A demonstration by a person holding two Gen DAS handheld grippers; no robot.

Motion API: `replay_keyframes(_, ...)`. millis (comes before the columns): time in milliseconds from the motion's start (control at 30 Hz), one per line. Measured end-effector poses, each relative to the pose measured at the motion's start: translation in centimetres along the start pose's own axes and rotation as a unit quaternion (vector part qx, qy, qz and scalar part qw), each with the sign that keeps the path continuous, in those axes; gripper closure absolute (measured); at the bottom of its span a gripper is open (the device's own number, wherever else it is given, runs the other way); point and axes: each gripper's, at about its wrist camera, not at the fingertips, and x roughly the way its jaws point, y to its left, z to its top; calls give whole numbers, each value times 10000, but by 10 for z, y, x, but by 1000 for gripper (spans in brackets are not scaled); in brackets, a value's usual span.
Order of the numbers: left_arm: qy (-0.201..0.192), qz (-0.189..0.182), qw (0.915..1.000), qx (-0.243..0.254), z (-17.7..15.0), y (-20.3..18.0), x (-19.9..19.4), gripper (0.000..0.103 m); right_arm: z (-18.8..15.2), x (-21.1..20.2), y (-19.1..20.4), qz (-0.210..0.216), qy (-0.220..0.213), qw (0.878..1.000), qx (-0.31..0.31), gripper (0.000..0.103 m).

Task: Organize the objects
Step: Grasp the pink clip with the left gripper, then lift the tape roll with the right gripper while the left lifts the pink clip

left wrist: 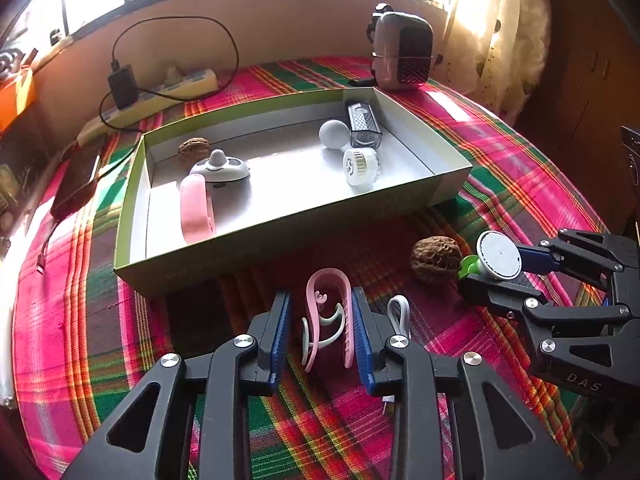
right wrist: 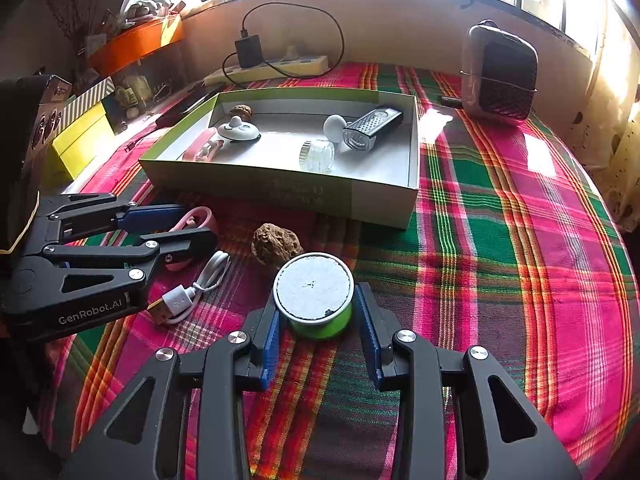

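Observation:
A pink clip [left wrist: 328, 312] lies on the plaid cloth between the blue pads of my left gripper [left wrist: 320, 320]; the right pad touches it, the left pad stands apart. My right gripper [right wrist: 320, 320] has its pads around a green-and-white round piece [right wrist: 314, 296], with small gaps either side. It also shows in the left wrist view [left wrist: 496, 260]. A walnut [left wrist: 436, 258] and a white USB cable [right wrist: 192, 296] lie between the grippers. The open green box [left wrist: 248, 240] holds another walnut, a pink clip, a grey disc, a white ball, a grater and a clear cap.
A dark speaker-like device [right wrist: 500, 76] stands behind the box on the right. A power strip with charger [right wrist: 272, 66] lies along the back wall. A dark phone [left wrist: 76, 184] lies left of the box. Yellow and orange boxes [right wrist: 80, 140] crowd the left edge.

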Motion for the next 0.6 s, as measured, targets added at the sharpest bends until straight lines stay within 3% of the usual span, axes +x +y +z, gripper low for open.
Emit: replay_keyframes(600, -45, 49, 10000, -64, -1, 1, -1, 82, 0, -1, 0, -18, -3, 10000, -2, 69)
